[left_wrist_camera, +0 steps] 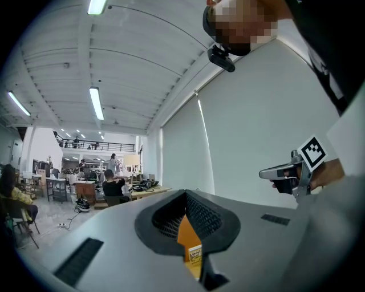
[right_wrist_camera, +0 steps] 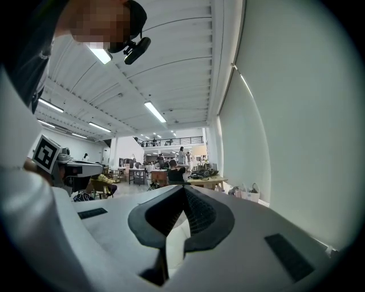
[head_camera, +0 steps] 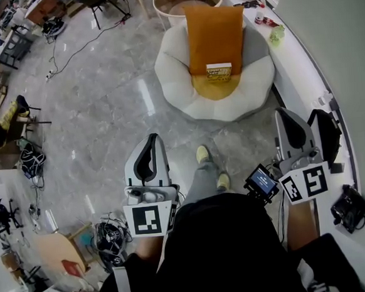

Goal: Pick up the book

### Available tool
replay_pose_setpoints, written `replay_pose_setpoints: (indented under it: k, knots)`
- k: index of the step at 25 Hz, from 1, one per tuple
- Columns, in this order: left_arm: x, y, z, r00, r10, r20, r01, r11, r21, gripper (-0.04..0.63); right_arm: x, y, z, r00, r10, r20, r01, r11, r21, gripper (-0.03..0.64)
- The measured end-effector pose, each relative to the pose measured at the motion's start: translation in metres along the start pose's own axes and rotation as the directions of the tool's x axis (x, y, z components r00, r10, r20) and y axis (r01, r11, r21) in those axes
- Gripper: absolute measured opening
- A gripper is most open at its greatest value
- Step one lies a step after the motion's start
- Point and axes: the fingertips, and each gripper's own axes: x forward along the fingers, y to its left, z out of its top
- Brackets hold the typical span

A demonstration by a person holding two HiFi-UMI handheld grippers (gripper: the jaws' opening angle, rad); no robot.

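Ahead on the white chair (head_camera: 177, 73), the book (head_camera: 219, 72) sits against an orange cushion (head_camera: 214, 32), well apart from left gripper (head_camera: 152, 141) and right gripper (head_camera: 285, 114), both pressed together and empty; it looks light and stiff, likely best pinched at its top edge.

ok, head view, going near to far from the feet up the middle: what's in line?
front shoe → white chair → book → orange cushion
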Motion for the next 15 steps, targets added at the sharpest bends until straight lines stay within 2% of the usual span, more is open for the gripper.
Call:
replay_pose_setpoints:
  k: [15]
  knots:
    - [0.079,0.038,-0.016,0.999,-0.041,-0.035,0.040,0.999,-0.012,0.011,0.079,-0.026,0.003,0.999,-0.034,-0.018,0.033,0.999,-0.015,0.012]
